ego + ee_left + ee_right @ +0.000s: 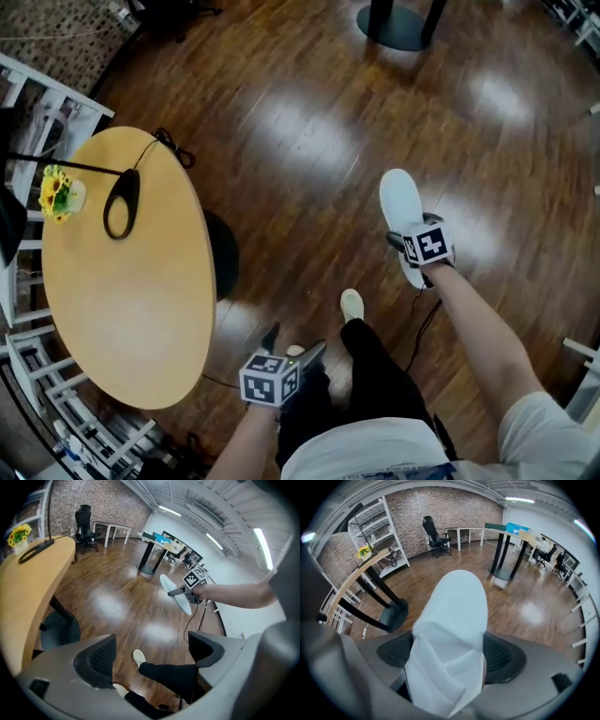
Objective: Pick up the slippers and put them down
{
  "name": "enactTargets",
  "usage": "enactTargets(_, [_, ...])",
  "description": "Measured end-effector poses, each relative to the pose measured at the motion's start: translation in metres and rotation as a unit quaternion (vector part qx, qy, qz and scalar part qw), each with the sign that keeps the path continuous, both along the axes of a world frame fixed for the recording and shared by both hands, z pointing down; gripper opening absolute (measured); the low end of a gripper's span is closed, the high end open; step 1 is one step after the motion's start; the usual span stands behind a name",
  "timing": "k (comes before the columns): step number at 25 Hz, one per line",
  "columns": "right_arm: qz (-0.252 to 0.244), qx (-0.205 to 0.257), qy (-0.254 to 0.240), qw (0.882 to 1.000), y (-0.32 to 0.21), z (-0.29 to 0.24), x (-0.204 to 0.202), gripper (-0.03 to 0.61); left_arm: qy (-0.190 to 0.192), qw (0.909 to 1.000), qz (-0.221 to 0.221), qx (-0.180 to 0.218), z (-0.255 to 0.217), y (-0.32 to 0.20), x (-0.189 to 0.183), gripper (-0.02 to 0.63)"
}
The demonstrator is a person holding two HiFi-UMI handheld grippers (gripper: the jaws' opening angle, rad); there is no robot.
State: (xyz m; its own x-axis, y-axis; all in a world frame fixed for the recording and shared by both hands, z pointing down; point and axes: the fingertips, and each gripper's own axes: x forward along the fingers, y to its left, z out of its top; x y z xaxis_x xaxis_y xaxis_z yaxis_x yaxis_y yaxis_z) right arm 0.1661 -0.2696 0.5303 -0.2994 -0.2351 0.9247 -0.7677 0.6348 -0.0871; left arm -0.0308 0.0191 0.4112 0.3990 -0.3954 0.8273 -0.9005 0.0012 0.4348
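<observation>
A white slipper [401,202] hangs above the wooden floor, and my right gripper [407,246] is shut on its rear end. In the right gripper view the slipper [451,630] fills the gap between the pads and its toe points away from me. The left gripper view shows the same slipper [176,595] held out in the air at the right. My left gripper [292,345] is low near the person's legs; its jaws stand open with nothing between them [152,651]. No second slipper is in view.
A round wooden table [122,309] stands at the left, bearing a small pot of yellow flowers [58,192] and a black lamp [122,202]. White shelving [28,112] lies behind it. The person's white shoe [352,305] is on the floor. A black pedestal base [398,23] stands far ahead.
</observation>
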Motion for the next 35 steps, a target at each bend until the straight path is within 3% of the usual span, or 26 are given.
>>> enactTargets(8, [0.042,-0.035,0.017,0.998,-0.014,0.211,0.058,0.486,0.017,0.9965,0.072,-0.037,0.132,-0.031,0.069,0.48])
enactTargets(17, [0.049,-0.073,0.022,0.996,-0.003,0.461,0.066,0.486,0.02,0.9923,0.093,-0.079,0.327,-0.037,0.094,0.48])
enactTargets(21, [0.056,-0.101,0.004,0.993,0.012,0.55,0.06,0.486,0.015,0.9916,0.076,-0.103,0.404,-0.034,0.093,0.48])
enactTargets(27, [0.081,-0.115,-0.036,0.989,0.012,0.611,0.05,0.503,0.019,0.9912,0.073,-0.109,0.459,-0.038,0.101,0.48])
enactTargets(35, [0.082,-0.148,-0.018,0.986,0.038,0.607,0.059,0.515,0.028,0.9909,0.077,-0.107,0.455,-0.041,0.106,0.48])
